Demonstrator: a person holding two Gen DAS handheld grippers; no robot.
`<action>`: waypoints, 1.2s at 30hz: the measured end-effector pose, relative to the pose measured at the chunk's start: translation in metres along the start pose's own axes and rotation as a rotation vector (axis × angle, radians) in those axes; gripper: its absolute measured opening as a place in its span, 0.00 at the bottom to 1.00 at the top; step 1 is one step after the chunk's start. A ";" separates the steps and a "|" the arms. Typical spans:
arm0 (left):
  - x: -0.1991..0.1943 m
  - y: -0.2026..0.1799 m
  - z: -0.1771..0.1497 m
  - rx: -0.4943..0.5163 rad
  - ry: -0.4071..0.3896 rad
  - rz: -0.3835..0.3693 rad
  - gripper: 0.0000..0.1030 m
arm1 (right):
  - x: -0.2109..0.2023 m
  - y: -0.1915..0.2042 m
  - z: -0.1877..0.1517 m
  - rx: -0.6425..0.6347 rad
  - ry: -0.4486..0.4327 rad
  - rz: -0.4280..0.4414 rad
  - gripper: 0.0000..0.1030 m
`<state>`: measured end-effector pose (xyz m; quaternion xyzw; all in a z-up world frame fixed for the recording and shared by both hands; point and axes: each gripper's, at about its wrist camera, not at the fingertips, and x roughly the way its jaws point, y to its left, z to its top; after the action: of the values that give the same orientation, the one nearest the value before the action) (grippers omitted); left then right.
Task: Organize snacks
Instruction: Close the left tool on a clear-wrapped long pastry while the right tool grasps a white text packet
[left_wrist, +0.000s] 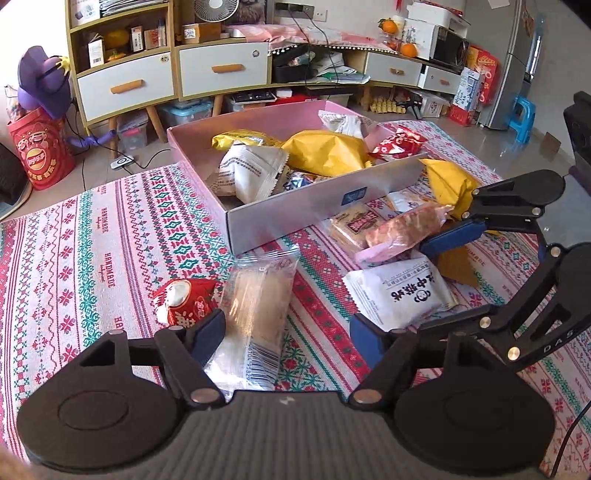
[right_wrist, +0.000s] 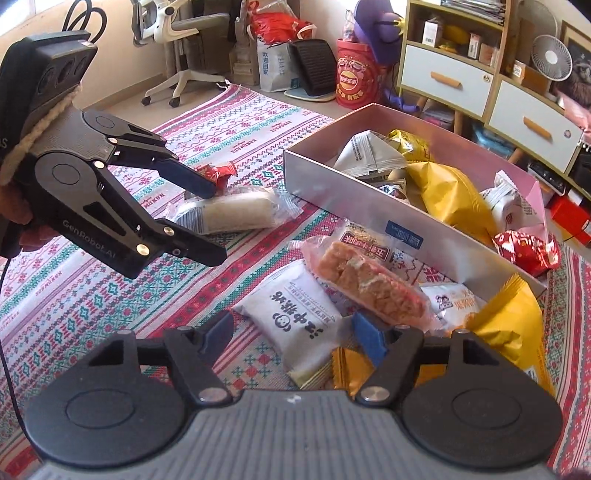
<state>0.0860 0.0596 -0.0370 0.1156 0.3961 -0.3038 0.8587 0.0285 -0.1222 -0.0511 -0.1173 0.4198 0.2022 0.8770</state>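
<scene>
the white packet (right_wrist: 295, 325) half hides what looks like an orange wrapper (right_wrist: 349, 373).

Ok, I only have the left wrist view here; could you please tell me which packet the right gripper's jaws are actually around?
Observer: The right gripper brackets the white packet with black characters; the pink bar lies just beyond.
Operator: Are the pads pressing it?
Observer: Not visibly; cloth shows between its left pad and the packet.
Operator: Anything underneath?
Observer: An orange packet lies below its right finger, beside the white one.
</scene>
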 end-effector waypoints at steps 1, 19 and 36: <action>0.002 0.001 0.000 -0.006 0.001 0.006 0.78 | 0.002 0.000 0.000 -0.002 0.002 -0.001 0.67; 0.010 0.001 -0.002 -0.007 0.060 0.070 0.43 | 0.003 0.012 -0.003 -0.075 0.029 0.033 0.46; 0.011 -0.001 -0.002 -0.012 0.075 0.093 0.43 | 0.021 0.033 0.021 -0.194 0.001 -0.017 0.68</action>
<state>0.0900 0.0553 -0.0460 0.1403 0.4240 -0.2565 0.8572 0.0398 -0.0792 -0.0552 -0.2056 0.3978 0.2342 0.8629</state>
